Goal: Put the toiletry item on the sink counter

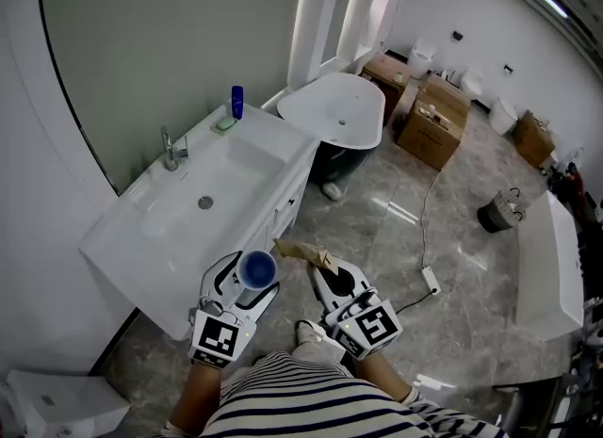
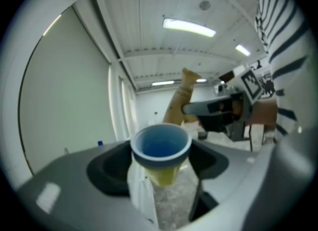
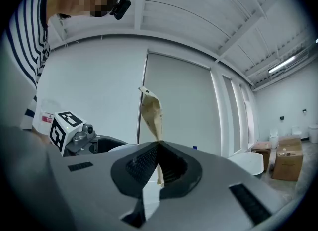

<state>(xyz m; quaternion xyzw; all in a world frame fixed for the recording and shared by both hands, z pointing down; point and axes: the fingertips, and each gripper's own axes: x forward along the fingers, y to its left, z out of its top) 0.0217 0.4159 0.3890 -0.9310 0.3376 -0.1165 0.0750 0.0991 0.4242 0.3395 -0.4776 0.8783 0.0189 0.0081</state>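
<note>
My left gripper (image 1: 247, 285) has its jaws wide around the blue cup (image 1: 256, 267), gripping it upright just off the desk's (image 1: 141, 238) front edge, ready, I judge, for setting down; my right gripper's (image 1: 330, 274) jaws pinch a tan wrapper (image 1: 303, 252), keeping it clear.

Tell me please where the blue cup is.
The blue cup is in the left gripper, low in the head view, beside the sink counter's near corner.
</note>
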